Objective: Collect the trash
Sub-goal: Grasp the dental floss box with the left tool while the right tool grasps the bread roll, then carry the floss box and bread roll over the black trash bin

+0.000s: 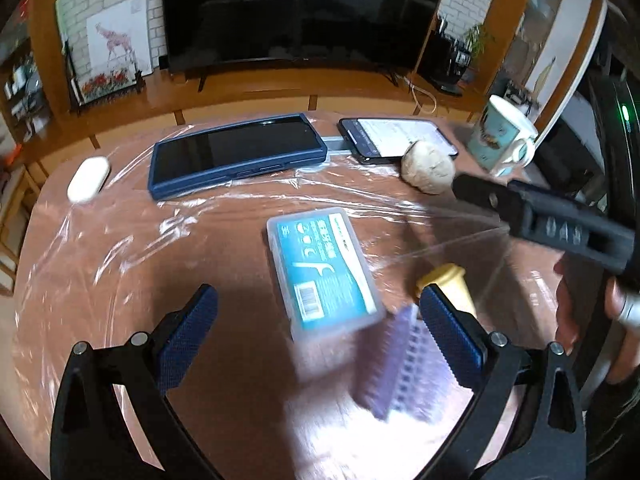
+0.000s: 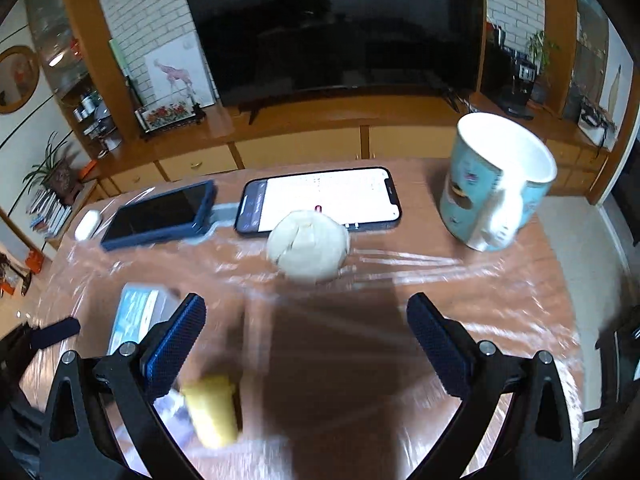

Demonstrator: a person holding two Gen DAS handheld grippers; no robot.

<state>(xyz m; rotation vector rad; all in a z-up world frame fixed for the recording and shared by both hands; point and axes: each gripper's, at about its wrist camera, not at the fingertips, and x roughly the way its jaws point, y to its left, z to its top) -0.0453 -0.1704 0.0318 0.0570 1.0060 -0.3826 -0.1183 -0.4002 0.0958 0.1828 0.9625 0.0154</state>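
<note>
A crumpled off-white paper ball (image 2: 307,246) lies on the film-covered table, ahead of my right gripper (image 2: 306,320), which is open and empty above the table. The ball also shows in the left wrist view (image 1: 428,166), far right. My left gripper (image 1: 318,316) is open and empty over a clear floss-pick box with a blue label (image 1: 324,272). A purple comb-like strip (image 1: 404,364) lies blurred by its right finger. A small yellow bottle (image 1: 450,284) lies beside it, and shows near my right gripper's left finger (image 2: 214,414). The right gripper shows in the left wrist view (image 1: 532,208).
A blue-cased tablet (image 1: 236,152), a lit phone (image 2: 324,200), a white earbud case (image 1: 88,179) and a teal mug (image 2: 498,188) stand at the table's far side. A TV (image 2: 336,28) on a wooden cabinet is behind. Clear plastic film (image 1: 120,240) covers the table.
</note>
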